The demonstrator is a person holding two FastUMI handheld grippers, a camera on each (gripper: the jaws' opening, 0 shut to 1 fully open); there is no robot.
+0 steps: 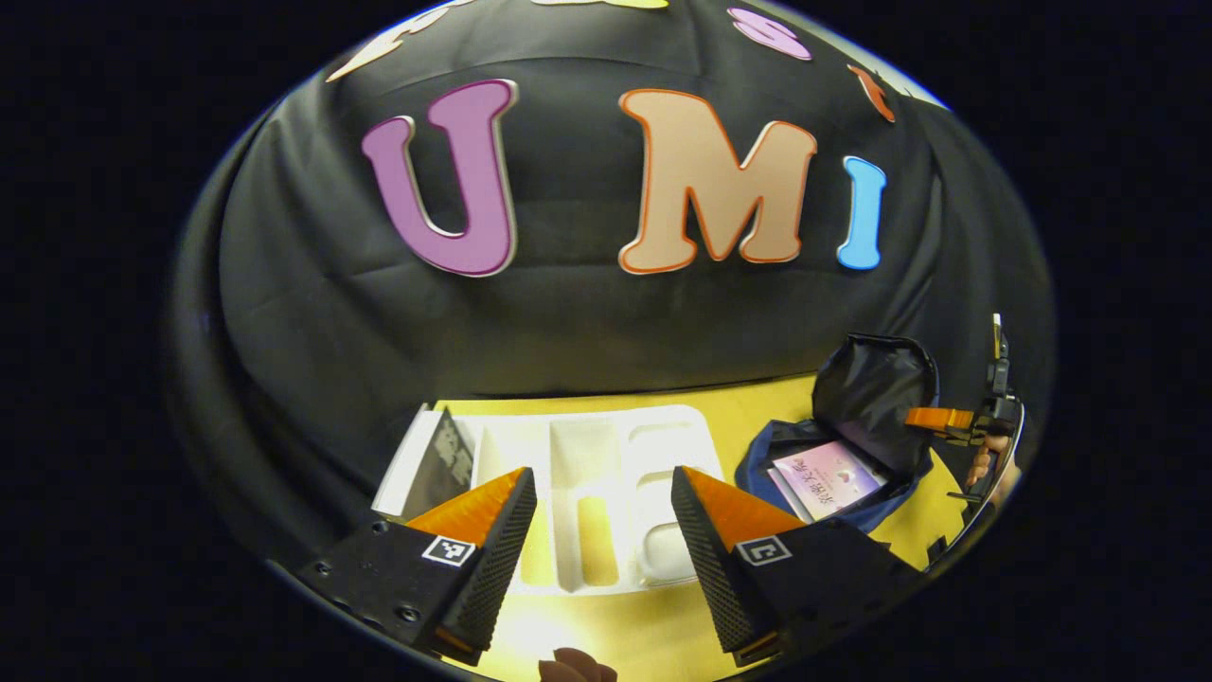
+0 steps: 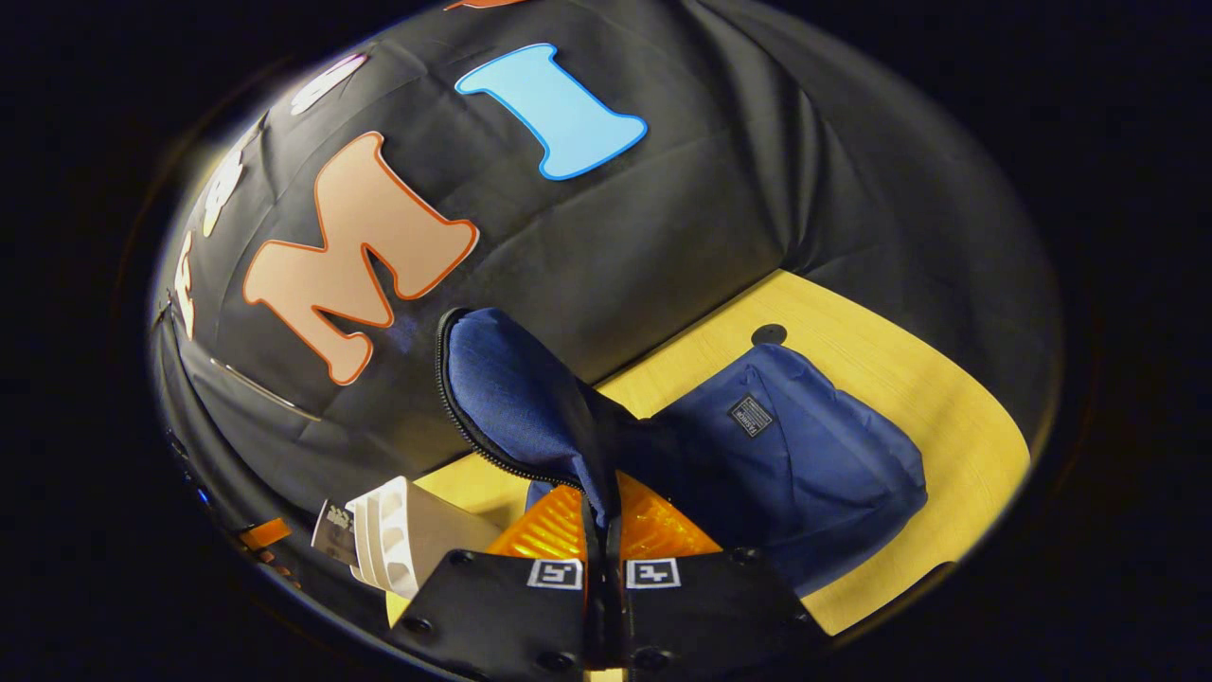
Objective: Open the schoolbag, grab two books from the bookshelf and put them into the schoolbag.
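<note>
Two tools are working over a yellow bench [image 1: 653, 625]. In the left gripper view, the left tool [image 1: 604, 530] is hanging with its fingers spread wide and nothing between them, above a white bookshelf [image 1: 606, 493] lying on the bench. One dark book [image 1: 445, 464] is standing tilted in the shelf's leftmost slot. To the right of the shelf, the blue schoolbag [image 1: 833, 455] is sitting open, its flap [image 1: 876, 393] raised, and a pink-covered book [image 1: 826, 478] is lying inside the opening. At the bag's far side the right tool [image 1: 937, 419] is showing, with a hand [image 1: 985, 466] behind it. In the right gripper view, the right tool [image 2: 603, 535] is pinching the zippered edge of the flap [image 2: 521, 398] between its closed fingers, holding it upright. The bag's body [image 2: 805, 464] is resting on the bench [image 2: 937, 398] just beyond, and the bookshelf [image 2: 398, 540] is lying to the left.
</note>
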